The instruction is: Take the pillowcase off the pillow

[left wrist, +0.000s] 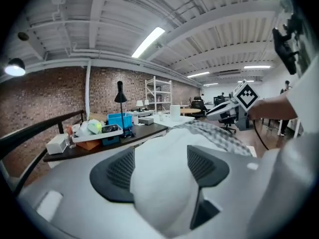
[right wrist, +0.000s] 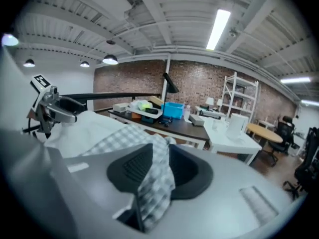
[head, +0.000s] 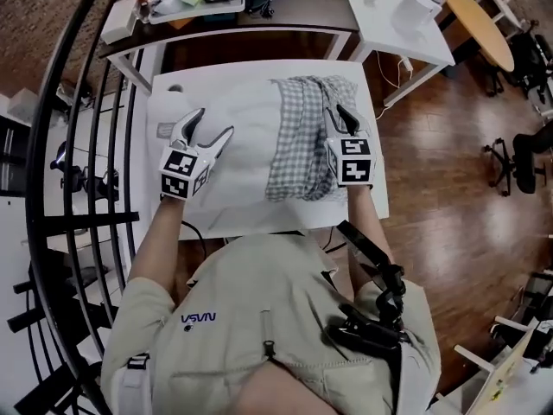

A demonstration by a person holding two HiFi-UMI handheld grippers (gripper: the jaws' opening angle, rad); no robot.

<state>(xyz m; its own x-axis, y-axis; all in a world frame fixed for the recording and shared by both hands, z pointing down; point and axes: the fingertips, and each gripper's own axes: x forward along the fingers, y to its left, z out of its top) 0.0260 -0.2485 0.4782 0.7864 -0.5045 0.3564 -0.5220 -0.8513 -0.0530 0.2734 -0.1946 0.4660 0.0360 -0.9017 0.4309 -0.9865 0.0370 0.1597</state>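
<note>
Where the soft, puffy white pillow (head: 246, 141) lies centre-left on the flat white table (head: 259, 219), it is straddled by the left gripper (head: 216, 121), released and wide. Further right, the bunched checked pillowcase (head: 302, 137) is draped loosely between the half-parted jaws of the right gripper (head: 339, 113), near the table's right edge.

Open-plan, loft-style office or lab workspace: a red brick wall (right wrist: 199, 91) runs under a white ribbed ceiling with exposed beams (right wrist: 99, 29) and long fluorescent strip lights (right wrist: 219, 26). A dark-topped desk (right wrist: 174, 125) carries a blue plastic box (right wrist: 173, 110), a black desk lamp (left wrist: 120, 96) and clutter, beside white tables (head: 406, 20) and white metal shelving (right wrist: 239, 101). Black wheeled office chairs (head: 518, 154) stand on a polished brown wooden floor (head: 449, 197).
</note>
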